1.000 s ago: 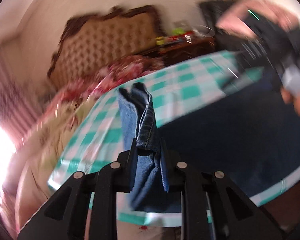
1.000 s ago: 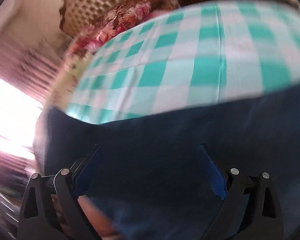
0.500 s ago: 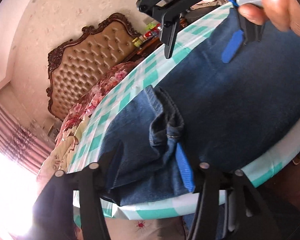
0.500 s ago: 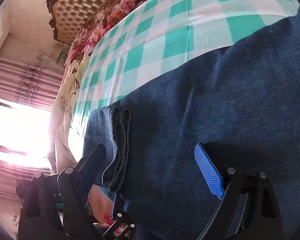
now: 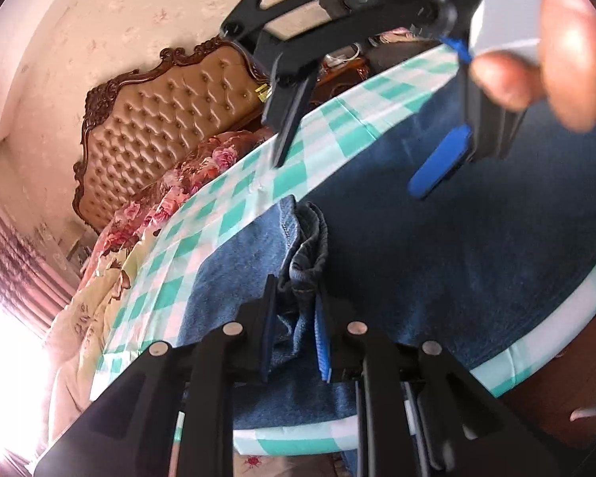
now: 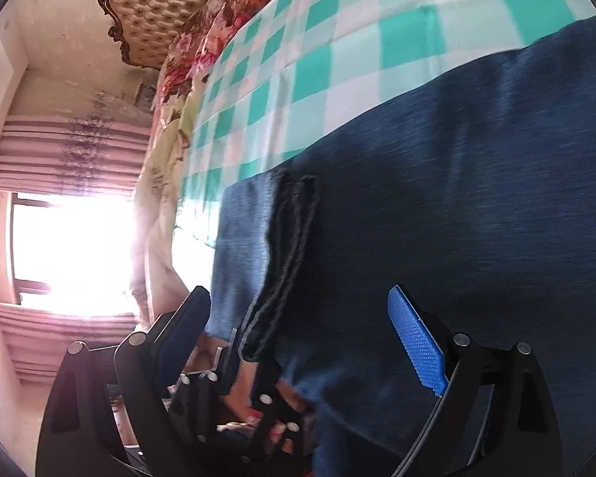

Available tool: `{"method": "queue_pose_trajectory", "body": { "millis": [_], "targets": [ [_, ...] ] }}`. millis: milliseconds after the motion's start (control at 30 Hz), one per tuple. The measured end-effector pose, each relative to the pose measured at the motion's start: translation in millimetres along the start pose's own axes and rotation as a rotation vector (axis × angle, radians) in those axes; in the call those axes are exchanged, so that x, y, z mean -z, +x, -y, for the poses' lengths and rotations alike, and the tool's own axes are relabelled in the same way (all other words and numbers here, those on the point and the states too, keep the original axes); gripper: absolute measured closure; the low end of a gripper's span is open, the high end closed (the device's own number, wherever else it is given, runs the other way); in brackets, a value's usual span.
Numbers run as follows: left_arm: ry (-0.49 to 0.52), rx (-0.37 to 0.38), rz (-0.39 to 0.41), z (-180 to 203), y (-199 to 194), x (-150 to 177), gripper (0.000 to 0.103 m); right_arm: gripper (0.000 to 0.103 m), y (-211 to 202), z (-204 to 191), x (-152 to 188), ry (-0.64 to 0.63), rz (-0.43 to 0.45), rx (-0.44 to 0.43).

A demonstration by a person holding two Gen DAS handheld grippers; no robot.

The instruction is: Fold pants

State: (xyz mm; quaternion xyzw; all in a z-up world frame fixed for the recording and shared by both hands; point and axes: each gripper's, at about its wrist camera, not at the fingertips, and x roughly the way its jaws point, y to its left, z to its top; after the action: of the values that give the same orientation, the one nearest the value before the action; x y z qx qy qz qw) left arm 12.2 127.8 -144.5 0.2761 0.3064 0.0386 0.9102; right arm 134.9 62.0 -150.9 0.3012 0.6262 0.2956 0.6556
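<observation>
Dark blue denim pants (image 5: 437, 246) lie across a table with a green-and-white checked cloth (image 5: 234, 194). My left gripper (image 5: 296, 330) is shut on a bunched hem edge of the pants (image 5: 306, 262) at the near table edge. My right gripper (image 5: 345, 167) hovers open above the pants, held by a hand at the upper right. In the right wrist view the pants (image 6: 476, 198) fill the frame, the right gripper (image 6: 302, 318) is open above them, and the left gripper (image 6: 254, 361) clamps the folded hem (image 6: 294, 238).
A bed with a tufted tan headboard (image 5: 159, 119) and floral bedding (image 5: 194, 167) stands behind the table. A bright window with pink striped curtains (image 6: 59, 238) is at the left. The table's near edge (image 5: 528, 342) curves at the lower right.
My left gripper has lowered the hem to the table, opened, then closed on it again. My right gripper has moved closer above the pants, still open.
</observation>
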Motion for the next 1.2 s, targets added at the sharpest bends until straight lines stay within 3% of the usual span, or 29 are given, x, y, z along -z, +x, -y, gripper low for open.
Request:
{"method": "queue_pose_trajectory", "body": {
  "millis": [267, 333, 400, 467, 500, 600, 700, 867, 1033, 1200],
  "targets": [
    [-0.032, -0.018, 0.033, -12, -20, -8, 0.087, 0.016, 43, -30, -13, -0.038, -0.054, 0.001],
    [-0.021, -0.015, 0.045, -10, -26, -10, 0.088, 0.037, 47, -40, -19, -0.089, -0.016, 0.053],
    [-0.012, -0.003, 0.056, -4, -32, -11, 0.089, 0.071, 37, -42, -21, -0.132, 0.033, 0.072],
    [-0.008, 0.010, 0.068, 3, -37, -15, 0.089, 0.086, 20, -45, -20, -0.190, 0.071, 0.075],
    [-0.008, 0.022, 0.083, 10, -41, -19, 0.089, 0.089, 12, -44, -19, -0.206, 0.080, 0.084],
    [-0.019, 0.066, 0.126, 29, -49, -32, 0.089, 0.092, -24, -26, -14, -0.215, 0.123, 0.110],
    [0.034, 0.108, 0.175, 68, -59, -46, 0.089, 0.092, -61, 10, -9, -0.176, 0.158, 0.127],
    [0.109, 0.146, 0.218, 131, -66, -65, 0.089, 0.092, -89, 65, -5, -0.108, 0.194, 0.165],
    [0.177, 0.181, 0.148, 173, -51, -62, 0.090, 0.091, -84, 99, -3, -0.090, 0.178, 0.186],
    [0.189, 0.168, 0.118, 180, -44, -59, 0.089, 0.089, -86, 108, -7, -0.082, 0.173, 0.115]
  ]
}}
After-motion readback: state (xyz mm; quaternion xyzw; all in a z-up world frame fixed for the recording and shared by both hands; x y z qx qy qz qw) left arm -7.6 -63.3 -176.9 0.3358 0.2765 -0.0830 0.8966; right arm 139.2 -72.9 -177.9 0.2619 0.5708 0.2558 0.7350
